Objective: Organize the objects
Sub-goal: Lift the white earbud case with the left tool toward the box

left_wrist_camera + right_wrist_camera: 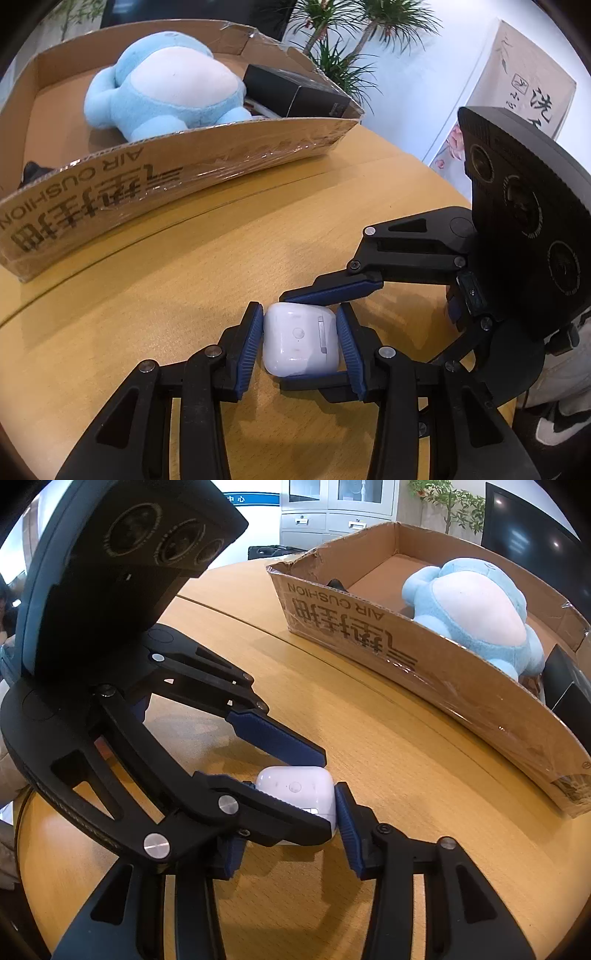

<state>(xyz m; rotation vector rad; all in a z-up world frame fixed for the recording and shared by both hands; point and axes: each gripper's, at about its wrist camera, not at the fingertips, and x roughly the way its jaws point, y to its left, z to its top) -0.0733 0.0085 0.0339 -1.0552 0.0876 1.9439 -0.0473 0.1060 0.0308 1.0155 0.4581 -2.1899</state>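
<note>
A white earbud case (299, 338) lies on the wooden table (184, 295). My left gripper (300, 341) has its blue pads on both sides of the case, shut on it. My right gripper (314, 336) comes in from the right and its fingers close on the case's far and near sides. In the right wrist view the case (295, 790) sits between my right gripper's pads (288, 823), with the left gripper (295, 790) crossing in from the left. A cardboard box (177, 177) behind holds a blue plush toy (166, 85) and a black box (295, 92).
The cardboard box (424, 672) stands at the back of the round table. Potted plants (351, 37) and a printed carton (524, 81) stand beyond the table edge. A grey cabinet (332, 509) is far behind.
</note>
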